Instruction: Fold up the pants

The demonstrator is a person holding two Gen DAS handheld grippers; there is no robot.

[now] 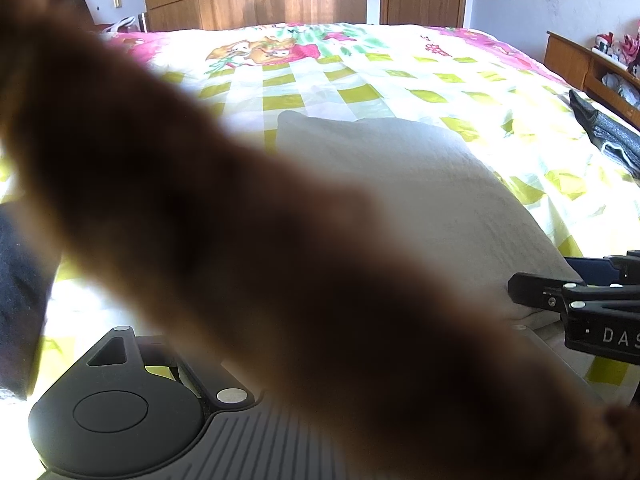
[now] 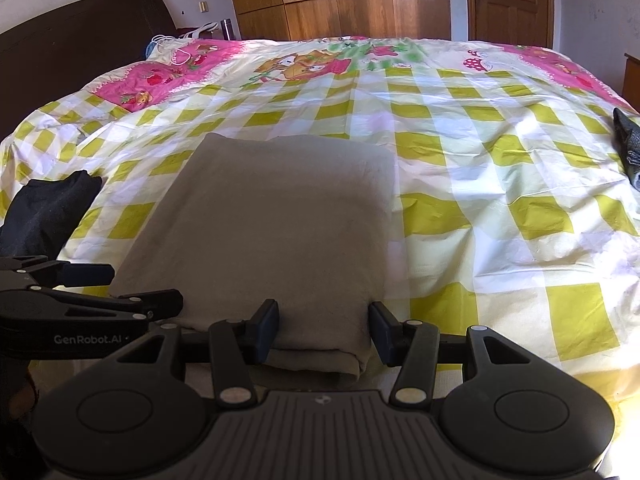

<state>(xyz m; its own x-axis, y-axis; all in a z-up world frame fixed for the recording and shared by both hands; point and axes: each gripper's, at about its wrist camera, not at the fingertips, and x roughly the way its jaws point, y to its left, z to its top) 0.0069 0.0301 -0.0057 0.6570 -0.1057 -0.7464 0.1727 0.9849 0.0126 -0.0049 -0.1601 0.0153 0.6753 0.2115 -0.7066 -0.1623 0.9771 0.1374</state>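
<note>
Right gripper (image 2: 324, 330) jaws apart, holding nothing, straddling near edge of folded pants (image 2: 276, 216). Left gripper (image 2: 132, 286) state unclear. Square edges, press flat.

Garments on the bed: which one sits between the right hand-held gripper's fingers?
The folded beige pants, centre; the black garment lies left, the dark grey garment far right.

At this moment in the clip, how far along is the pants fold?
Done: the grey pants lie on the checked bedspread as a compact, layered rectangle. In hand: nothing; the right gripper is open, its fingers either side of the near edge. The left gripper sits beside that edge, its state unclear; a blurred brown shape blocks its own camera. Left: perhaps tidying or another fold.
</note>
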